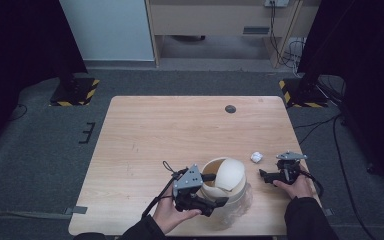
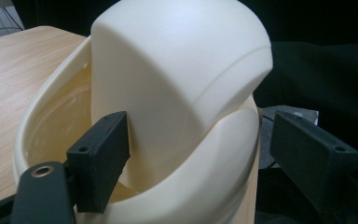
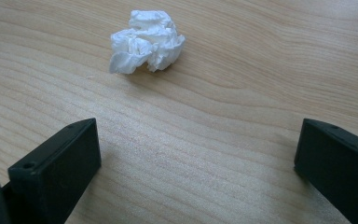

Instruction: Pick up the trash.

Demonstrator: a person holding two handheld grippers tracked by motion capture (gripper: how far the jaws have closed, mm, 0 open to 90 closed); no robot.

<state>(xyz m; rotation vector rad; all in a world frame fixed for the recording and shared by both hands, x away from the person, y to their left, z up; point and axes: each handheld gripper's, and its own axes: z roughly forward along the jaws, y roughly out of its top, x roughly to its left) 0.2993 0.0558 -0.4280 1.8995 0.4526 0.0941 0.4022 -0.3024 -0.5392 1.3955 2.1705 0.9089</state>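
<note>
The paper ball (image 3: 147,42) is the thing to move. It is a crumpled white wad lying on the bare bench (image 1: 155,135), toward the person's right and just beyond the right claw (image 1: 264,175). Seen in the right gripper view, that claw (image 3: 198,140) is wide open with nothing between the jaws, and the wad sits a little ahead of them and left of centre. From above, the ball (image 1: 256,157) lies near the cream bin (image 1: 225,180) but not touching it.

I judge the wad to be very light and soft. It should crush rather than resist, so a gentle close across its middle ought to hold it. Its folds give the pads plenty to bite on, so slipping looks unlikely. The greater risk is nudging it away across the smooth wood before the jaws close.

The bin stands near the front edge of the bench, with clear plastic film (image 1: 240,205) bunched at its base. It is smooth moulded plastic and probably light enough to slide or tip. Its swing lid (image 2: 177,60) is tilted, leaving a gap into the hollow on one side.

The left claw (image 1: 219,200) steadies it. In the left gripper view one jaw stands inside the rim (image 2: 214,158) and the other outside the wall, so the claw appears closed on the bin's rim. The rim is the sensible hold, being stiffer than the lid — which would simply pivot.
</note>
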